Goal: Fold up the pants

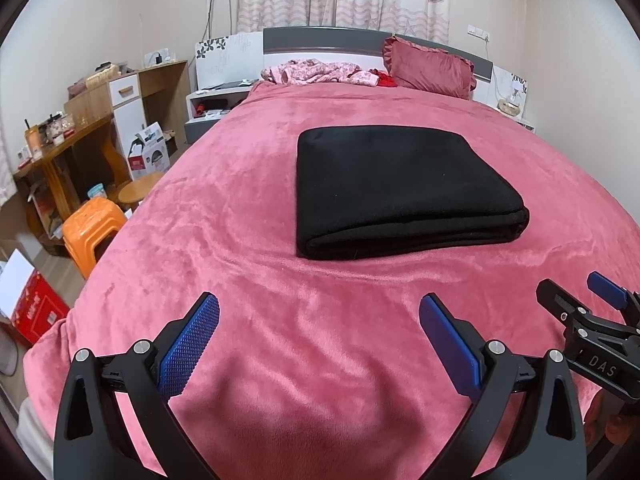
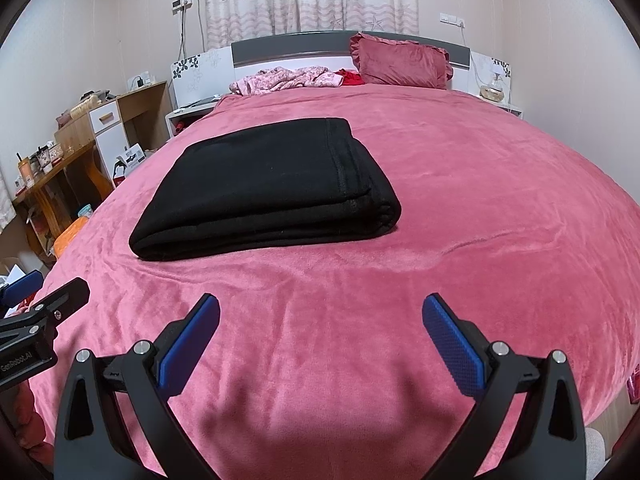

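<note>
The black pants (image 1: pixel 400 188) lie folded into a thick flat rectangle on the pink bed cover (image 1: pixel 304 320), also in the right wrist view (image 2: pixel 264 192). My left gripper (image 1: pixel 320 312) is open and empty, held above the cover near the bed's front edge, short of the pants. My right gripper (image 2: pixel 320 312) is open and empty too, beside the left one, with the pants ahead and to its left. Each gripper shows at the edge of the other's view: the right gripper (image 1: pixel 580 300) and the left gripper (image 2: pixel 40 292).
A red pillow (image 1: pixel 428 66) and crumpled pink clothes (image 1: pixel 320 72) lie at the headboard. Left of the bed stand an orange stool (image 1: pixel 94 232), a wooden stool (image 1: pixel 138 190), a wooden desk (image 1: pixel 60 160) with clutter and boxes. A nightstand (image 2: pixel 496 96) is at the far right.
</note>
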Available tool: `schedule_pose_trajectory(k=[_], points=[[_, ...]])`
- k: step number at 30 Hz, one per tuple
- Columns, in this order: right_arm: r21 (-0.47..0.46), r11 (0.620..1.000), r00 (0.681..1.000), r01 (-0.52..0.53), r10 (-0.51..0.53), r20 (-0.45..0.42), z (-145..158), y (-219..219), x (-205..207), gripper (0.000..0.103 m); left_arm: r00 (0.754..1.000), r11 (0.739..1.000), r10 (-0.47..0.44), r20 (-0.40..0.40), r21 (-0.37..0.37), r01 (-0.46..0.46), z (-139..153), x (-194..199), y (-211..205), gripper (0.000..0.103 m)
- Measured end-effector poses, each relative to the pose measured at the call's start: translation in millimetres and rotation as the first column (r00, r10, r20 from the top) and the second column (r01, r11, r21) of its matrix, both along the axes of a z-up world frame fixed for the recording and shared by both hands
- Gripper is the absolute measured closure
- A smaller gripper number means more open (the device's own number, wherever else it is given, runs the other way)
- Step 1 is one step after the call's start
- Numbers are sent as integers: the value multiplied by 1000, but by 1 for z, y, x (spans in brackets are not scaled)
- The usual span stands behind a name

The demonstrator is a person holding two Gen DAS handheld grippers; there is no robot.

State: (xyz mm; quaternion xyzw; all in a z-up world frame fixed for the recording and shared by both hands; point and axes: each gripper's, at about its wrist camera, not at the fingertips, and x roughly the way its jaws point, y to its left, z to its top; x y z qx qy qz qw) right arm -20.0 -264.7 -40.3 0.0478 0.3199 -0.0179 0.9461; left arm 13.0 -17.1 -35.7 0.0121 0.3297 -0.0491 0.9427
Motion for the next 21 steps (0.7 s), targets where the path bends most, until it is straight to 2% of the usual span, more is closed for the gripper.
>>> schedule_pose_trajectory(k=[21], points=[[8, 1000, 1000, -13, 13, -24, -7, -8, 6, 2, 999, 1000, 2, -49, 11, -1, -7, 7, -2, 4]])
